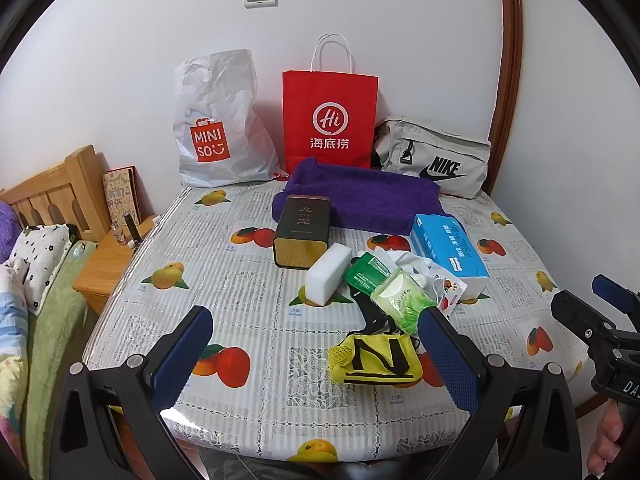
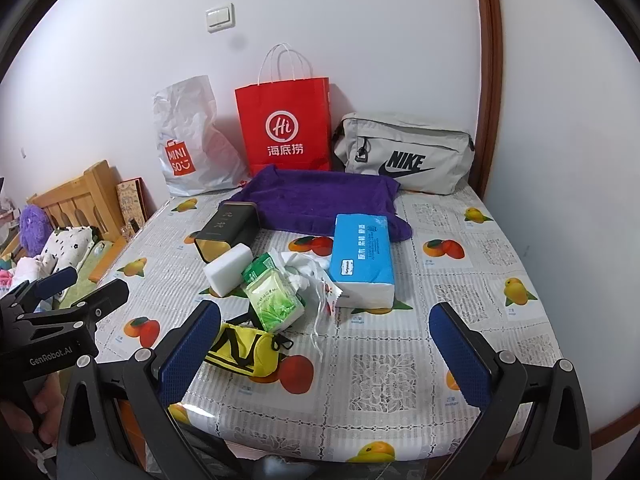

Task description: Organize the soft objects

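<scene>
A yellow mesh pouch [image 1: 374, 360] [image 2: 242, 346] lies near the table's front. Behind it sit a green wipes pack [image 1: 402, 300] [image 2: 276, 300], a white sponge block [image 1: 328, 276] [image 2: 228, 268], a blue tissue pack [image 1: 448, 246] [image 2: 362, 258] and crumpled white plastic [image 2: 304, 270]. A folded purple towel [image 1: 360, 196] [image 2: 320, 200] lies further back. My left gripper [image 1: 316, 356] hovers open over the front edge, its right finger beside the pouch. My right gripper [image 2: 326, 354] is open too, empty, its left finger in front of the pouch.
A dark tin [image 1: 302, 226] [image 2: 228, 230] lies by the towel. Against the wall stand a white Miniso bag [image 1: 218, 120], a red paper bag [image 1: 330, 116] and a grey Nike bag [image 1: 436, 156]. A bed and wooden nightstand [image 1: 108, 260] are left of the table [image 1: 256, 320].
</scene>
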The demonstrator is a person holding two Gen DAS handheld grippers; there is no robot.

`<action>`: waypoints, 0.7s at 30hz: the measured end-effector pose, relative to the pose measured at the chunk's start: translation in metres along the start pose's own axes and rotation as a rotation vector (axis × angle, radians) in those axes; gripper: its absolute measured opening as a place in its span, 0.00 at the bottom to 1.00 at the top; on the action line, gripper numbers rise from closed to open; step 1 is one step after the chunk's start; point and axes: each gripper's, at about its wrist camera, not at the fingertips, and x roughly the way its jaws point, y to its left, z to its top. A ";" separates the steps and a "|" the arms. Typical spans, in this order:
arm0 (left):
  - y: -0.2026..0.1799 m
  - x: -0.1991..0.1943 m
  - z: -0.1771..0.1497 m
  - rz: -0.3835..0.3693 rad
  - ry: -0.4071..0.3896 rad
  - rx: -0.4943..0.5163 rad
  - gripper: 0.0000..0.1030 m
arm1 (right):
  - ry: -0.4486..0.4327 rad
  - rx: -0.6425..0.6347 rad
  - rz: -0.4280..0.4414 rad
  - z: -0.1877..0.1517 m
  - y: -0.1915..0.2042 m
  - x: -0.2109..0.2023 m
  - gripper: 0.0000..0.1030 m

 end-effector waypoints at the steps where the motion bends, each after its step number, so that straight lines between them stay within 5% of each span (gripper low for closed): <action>1: 0.000 0.000 0.000 0.000 0.000 0.000 1.00 | -0.001 -0.001 0.000 0.000 0.000 0.000 1.00; 21: -0.002 0.000 -0.002 0.001 -0.001 0.003 1.00 | 0.000 -0.005 0.005 -0.001 0.003 0.000 1.00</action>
